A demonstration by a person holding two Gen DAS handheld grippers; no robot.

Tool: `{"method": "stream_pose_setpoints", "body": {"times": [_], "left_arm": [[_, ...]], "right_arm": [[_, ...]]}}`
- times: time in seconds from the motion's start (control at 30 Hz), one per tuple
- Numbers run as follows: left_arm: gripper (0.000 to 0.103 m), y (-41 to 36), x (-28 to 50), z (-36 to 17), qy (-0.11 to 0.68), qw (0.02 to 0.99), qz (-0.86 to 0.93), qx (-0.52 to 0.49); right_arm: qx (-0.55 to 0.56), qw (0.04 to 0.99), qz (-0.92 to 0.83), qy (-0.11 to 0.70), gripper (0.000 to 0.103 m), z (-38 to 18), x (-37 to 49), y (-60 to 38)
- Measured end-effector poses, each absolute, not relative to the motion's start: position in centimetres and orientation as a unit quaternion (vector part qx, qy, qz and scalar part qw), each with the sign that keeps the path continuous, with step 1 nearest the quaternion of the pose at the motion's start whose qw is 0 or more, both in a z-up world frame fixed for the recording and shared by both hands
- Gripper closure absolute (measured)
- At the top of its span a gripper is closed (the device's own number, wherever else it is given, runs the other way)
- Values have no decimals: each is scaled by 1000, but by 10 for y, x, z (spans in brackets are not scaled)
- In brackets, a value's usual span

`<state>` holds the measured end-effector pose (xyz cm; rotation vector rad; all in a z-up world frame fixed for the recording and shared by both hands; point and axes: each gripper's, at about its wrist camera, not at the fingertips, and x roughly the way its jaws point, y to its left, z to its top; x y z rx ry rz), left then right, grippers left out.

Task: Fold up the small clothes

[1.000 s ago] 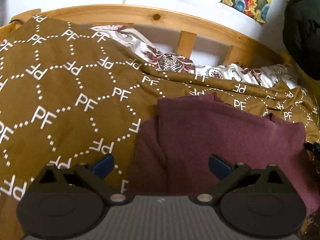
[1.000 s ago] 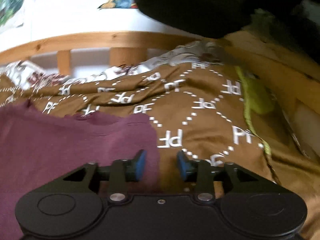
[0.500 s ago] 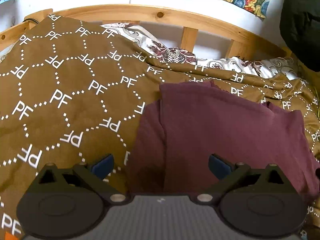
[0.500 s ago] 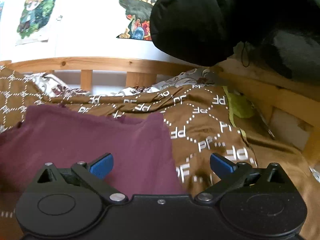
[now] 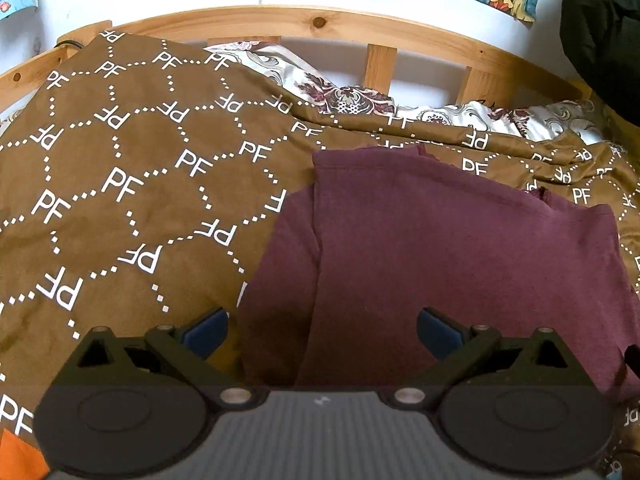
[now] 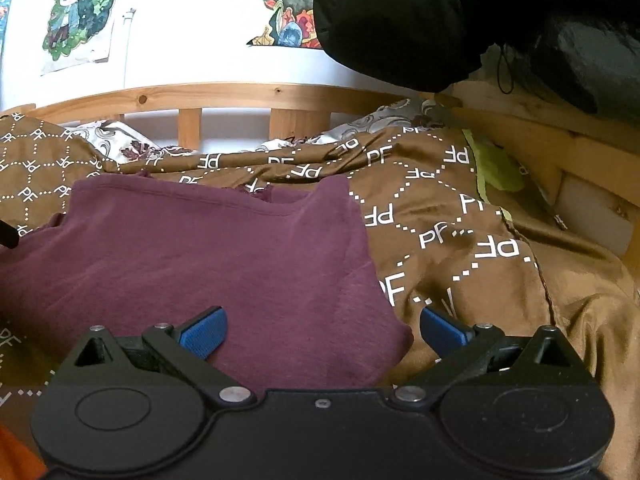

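Lying flat on a brown patterned bedspread [image 5: 132, 168], a maroon garment [image 5: 440, 248] is seen just ahead of both grippers. The left gripper [image 5: 322, 330] and the right gripper [image 6: 323, 330] are held wide apart, nothing clamped between the jaws.

each view is taken from just behind a gripper, looking forward along its fingers and tilted down at a bed. in the left wrist view, the left gripper [image 5: 322, 330] is seen low in frame, close above the left side of a maroon garment [image 5: 440, 248]. in the right wrist view, the right gripper [image 6: 323, 330] is seen over the same garment's [image 6: 208, 256] right side. shared by both views are the garment, the brown patterned cover [image 5: 132, 200] [image 6: 432, 216] and the wooden headboard rail [image 5: 320, 20] [image 6: 224, 96] far behind.
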<state>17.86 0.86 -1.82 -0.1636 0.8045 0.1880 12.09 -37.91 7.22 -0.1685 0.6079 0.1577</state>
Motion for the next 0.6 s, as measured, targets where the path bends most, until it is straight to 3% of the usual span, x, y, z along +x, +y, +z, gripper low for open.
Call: {"method": "stream_pose_setpoints", "body": {"times": [0.6], "left_arm": [[1,-2,182,-20,378,921,57,-72]], "right_arm": [[-98,943,95,305,1,62,124,-371]]}}
